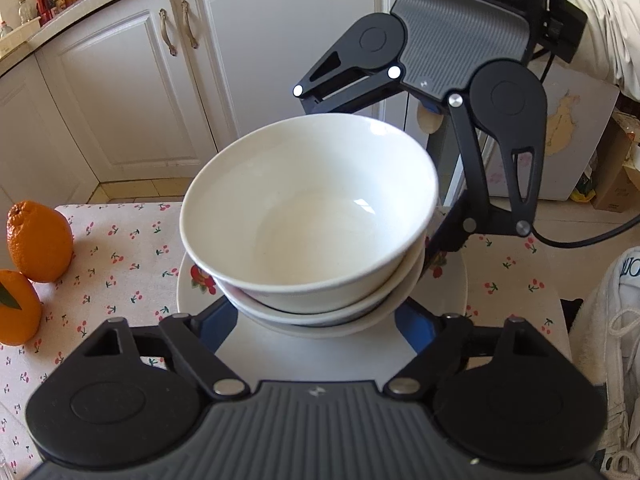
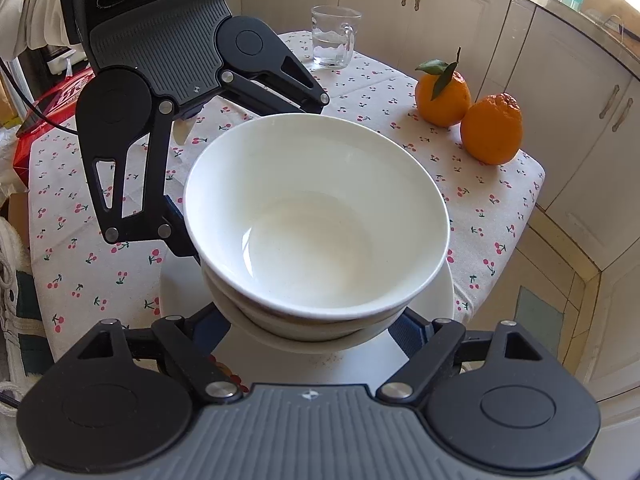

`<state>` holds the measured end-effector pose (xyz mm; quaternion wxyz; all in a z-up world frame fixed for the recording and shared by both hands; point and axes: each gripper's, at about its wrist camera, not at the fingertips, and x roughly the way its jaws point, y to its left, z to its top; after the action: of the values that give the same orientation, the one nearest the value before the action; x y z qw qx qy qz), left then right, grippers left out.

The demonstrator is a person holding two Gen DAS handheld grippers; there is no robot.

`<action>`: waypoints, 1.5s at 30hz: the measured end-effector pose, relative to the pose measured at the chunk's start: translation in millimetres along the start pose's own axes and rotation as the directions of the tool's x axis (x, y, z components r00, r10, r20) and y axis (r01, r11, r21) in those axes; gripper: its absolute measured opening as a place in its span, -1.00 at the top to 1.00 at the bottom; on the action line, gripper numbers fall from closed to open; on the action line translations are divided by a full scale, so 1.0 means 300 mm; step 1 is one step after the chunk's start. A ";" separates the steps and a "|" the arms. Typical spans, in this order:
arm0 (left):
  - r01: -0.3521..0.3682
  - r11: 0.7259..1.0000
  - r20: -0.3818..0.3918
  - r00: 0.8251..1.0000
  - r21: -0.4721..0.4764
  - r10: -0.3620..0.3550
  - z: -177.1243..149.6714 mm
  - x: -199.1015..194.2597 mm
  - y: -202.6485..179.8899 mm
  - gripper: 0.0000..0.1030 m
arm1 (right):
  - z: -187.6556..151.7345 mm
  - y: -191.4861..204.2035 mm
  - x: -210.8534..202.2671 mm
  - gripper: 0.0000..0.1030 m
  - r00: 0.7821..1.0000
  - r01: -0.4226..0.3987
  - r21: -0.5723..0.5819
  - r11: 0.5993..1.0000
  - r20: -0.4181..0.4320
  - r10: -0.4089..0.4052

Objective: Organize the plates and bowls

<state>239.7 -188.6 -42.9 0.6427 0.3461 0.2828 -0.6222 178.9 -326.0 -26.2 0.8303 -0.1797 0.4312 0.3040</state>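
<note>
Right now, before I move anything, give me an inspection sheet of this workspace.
Surface: table under a white cherry-print cloth.
Job's things: stacked white ceramic bowls standing on a round white plate.
Clutter: two oranges, one with leaves; clear glass mug holding water.
Grippers: left tool and right tool both open, fingers flanking the stack's base from opposite sides.
Cables: black cable behind the right tool.
Surroundings: white kitchen cabinets, tiled floor.
</note>
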 end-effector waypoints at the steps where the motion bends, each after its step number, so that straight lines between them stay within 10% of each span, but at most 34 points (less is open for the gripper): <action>1: -0.011 1.000 0.014 1.000 -0.008 0.011 -0.004 -0.012 -0.005 -0.79 | 0.000 0.004 -0.005 -0.92 1.000 0.004 0.004 1.000 0.009 -0.004; 11: -0.233 0.966 0.117 0.962 -0.110 0.246 -0.079 -0.188 -0.156 -0.88 | -0.004 0.154 -0.110 -1.00 0.991 0.121 0.071 0.990 0.046 -0.125; 15: -0.479 0.833 0.189 0.823 -0.276 0.536 -0.105 -0.276 -0.285 -0.99 | -0.006 0.251 -0.181 -1.00 0.953 0.280 0.199 0.939 0.059 -0.297; 18: -0.571 0.689 0.120 0.725 -0.447 0.678 -0.102 -0.311 -0.357 -0.99 | -0.006 0.325 -0.212 -1.00 0.873 0.452 0.363 0.815 0.006 -0.487; 20: -0.556 0.620 0.083 0.704 -0.553 0.706 -0.102 -0.342 -0.394 -0.99 | -0.016 0.370 -0.225 -1.00 0.816 0.526 0.473 0.706 -0.048 -0.576; 25: -0.530 0.522 0.027 0.684 -0.668 0.729 -0.116 -0.405 -0.464 -0.99 | -0.051 0.516 -0.272 -1.00 0.730 0.568 0.624 0.537 -0.080 -0.679; 32: -0.558 0.431 -0.064 0.660 -0.709 0.748 -0.154 -0.434 -0.536 -0.99 | -0.067 0.625 -0.303 -1.00 0.693 0.555 0.683 0.475 -0.063 -0.718; 45: -0.576 0.411 -0.077 0.640 -0.707 0.764 -0.151 -0.447 -0.606 -0.99 | -0.073 0.699 -0.332 -1.00 0.659 0.554 0.703 0.445 -0.043 -0.751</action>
<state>52.9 -68.9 19.5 0.9467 0.0876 0.2372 -0.1993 -16.8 -215.8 36.1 0.9382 0.0185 0.2845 -0.1961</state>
